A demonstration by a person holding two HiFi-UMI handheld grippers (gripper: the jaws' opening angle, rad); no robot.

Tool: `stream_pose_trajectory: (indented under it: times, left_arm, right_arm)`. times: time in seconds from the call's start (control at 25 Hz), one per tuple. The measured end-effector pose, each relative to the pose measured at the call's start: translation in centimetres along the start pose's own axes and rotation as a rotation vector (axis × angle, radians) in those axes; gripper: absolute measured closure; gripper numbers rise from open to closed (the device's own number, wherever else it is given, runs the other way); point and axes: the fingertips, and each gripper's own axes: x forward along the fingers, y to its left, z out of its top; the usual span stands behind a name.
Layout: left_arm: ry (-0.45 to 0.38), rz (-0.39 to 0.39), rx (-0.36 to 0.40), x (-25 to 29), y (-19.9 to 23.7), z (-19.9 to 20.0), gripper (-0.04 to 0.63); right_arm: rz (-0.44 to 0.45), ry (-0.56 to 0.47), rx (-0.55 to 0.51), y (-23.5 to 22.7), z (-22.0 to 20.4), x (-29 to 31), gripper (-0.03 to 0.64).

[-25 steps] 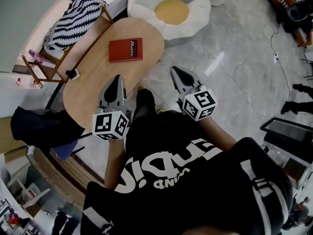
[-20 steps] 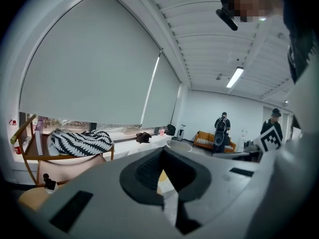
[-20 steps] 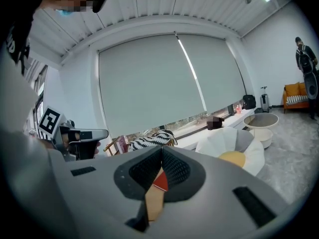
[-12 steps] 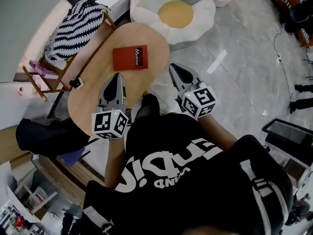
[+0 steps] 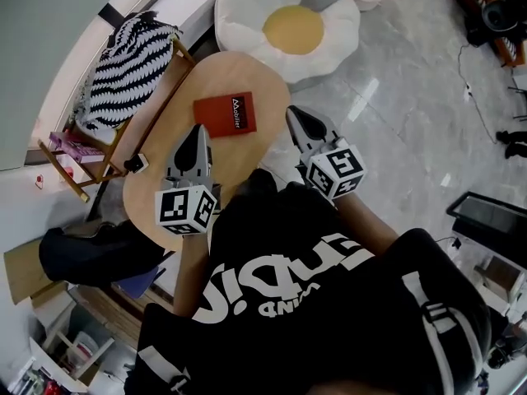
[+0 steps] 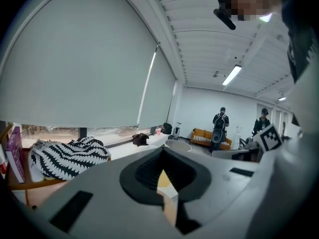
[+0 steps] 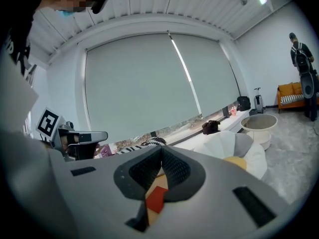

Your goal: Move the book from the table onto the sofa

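On the oval wooden counter (image 5: 152,171) the red book (image 5: 226,114) lies flat toward the far end, untouched by either tool. I hold the left hand-held gripper (image 5: 198,130) over the counter just short of the book, its jaws pressed together with nothing between them, while the right hand-held gripper (image 5: 293,112) hangs at the counter's right edge, likewise closed and empty. Past the counter's far end sits a white flower-shaped cushion (image 5: 292,27) with a yellow centre.
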Motion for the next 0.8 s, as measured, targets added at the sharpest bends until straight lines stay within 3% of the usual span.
stream_pose_trajectory:
  times: [0.8]
  left_arm:
    - [0.017, 0.082, -0.041, 4.4, 4.3, 0.4, 0.588]
  right_arm:
    - [0.069, 0.065, -0.028, -0.9, 0.7, 6.9, 0.615]
